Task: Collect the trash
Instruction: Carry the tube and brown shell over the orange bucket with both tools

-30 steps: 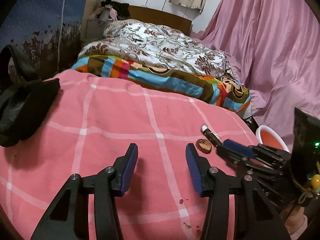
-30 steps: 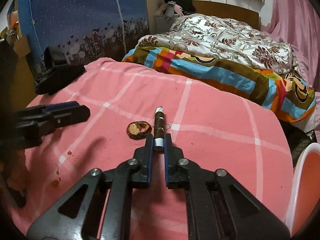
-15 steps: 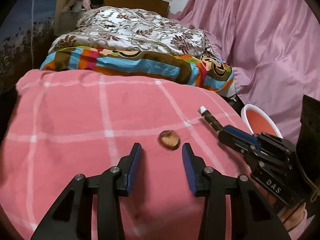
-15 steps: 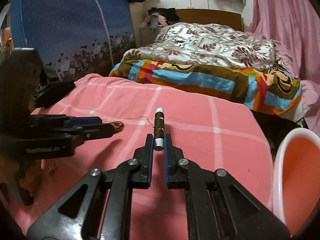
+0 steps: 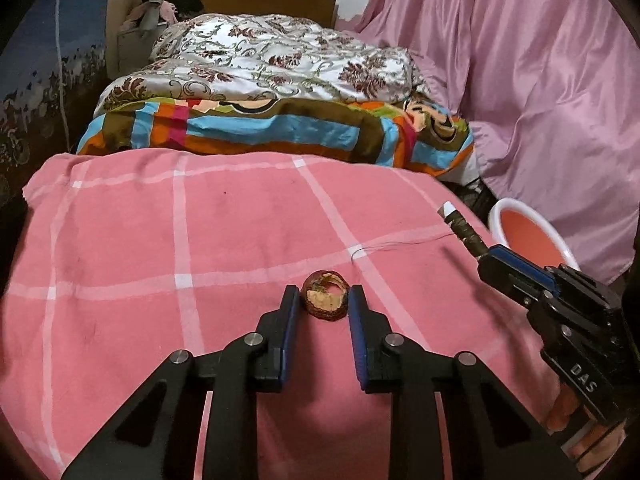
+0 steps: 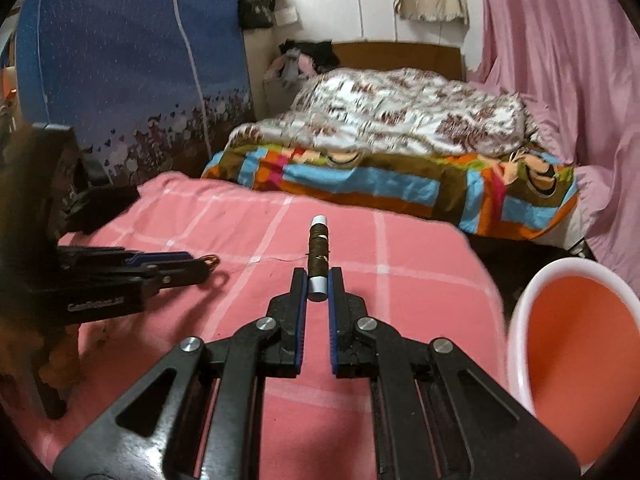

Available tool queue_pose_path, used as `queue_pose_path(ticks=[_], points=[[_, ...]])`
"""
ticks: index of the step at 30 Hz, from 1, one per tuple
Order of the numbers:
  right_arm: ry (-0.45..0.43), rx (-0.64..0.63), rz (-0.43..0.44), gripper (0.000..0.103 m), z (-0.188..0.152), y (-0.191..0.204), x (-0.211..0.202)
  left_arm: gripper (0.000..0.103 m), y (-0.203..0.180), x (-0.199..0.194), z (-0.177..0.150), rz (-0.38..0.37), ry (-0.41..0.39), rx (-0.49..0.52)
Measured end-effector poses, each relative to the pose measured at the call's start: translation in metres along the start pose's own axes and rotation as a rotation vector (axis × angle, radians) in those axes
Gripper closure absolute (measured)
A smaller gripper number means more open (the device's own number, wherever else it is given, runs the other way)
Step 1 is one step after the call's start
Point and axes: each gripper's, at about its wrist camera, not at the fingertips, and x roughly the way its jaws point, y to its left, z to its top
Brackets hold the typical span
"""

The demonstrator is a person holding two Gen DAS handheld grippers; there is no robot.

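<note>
A brown, ring-shaped fruit peel [image 5: 324, 298] lies on the pink checked cloth [image 5: 160, 240]. My left gripper [image 5: 324, 300] has the peel between its fingertips and its jaws are closing, with the blue pads right beside the peel's sides. Seen from the right wrist, the peel [image 6: 211, 260] sits at the left gripper's [image 6: 200, 266] tip. My right gripper [image 6: 318, 284] is shut on a spool of brown thread [image 6: 318, 248], held above the cloth. In the left wrist view the spool [image 5: 464, 232] sticks out of the right gripper [image 5: 486, 258], near a white bin with an orange inside [image 5: 524, 236].
The bin [image 6: 580, 360] stands off the cloth's right edge. A loose thread [image 5: 400, 245] trails over the cloth from the spool. Beyond are a bed with a striped blanket [image 5: 280, 132] and a pink drape [image 5: 540, 80]. A black bag [image 6: 100, 204] lies at the far left.
My left gripper has moved up to the peel and its jaws have narrowed around it. My right gripper has lifted the spool off the cloth and carried it toward the bin.
</note>
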Motion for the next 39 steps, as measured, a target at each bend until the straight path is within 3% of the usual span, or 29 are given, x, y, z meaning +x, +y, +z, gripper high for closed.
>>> queue_pose_path(ticks=[14,20,26,39], points=[[-0.327,-0.004,-0.104,0.086,-0.001,-0.015,-0.079,0.082,-0.052,-0.079,-0.008,0.043,-0.320,0.058],[-0.488,0.032,-0.145,0.086,-0.003,-0.031,-0.121,0.082,-0.089,-0.104,-0.004,0.014,-0.460,0.121],[-0.596,0.071,-0.190,0.086,-0.007,-0.054,-0.157,0.082,-0.129,-0.124,-0.004,-0.032,-0.626,0.175],[-0.708,0.123,-0.337,0.086,-0.031,-0.094,-0.213,0.082,-0.210,-0.128,-0.006,-0.143,-0.746,0.312]])
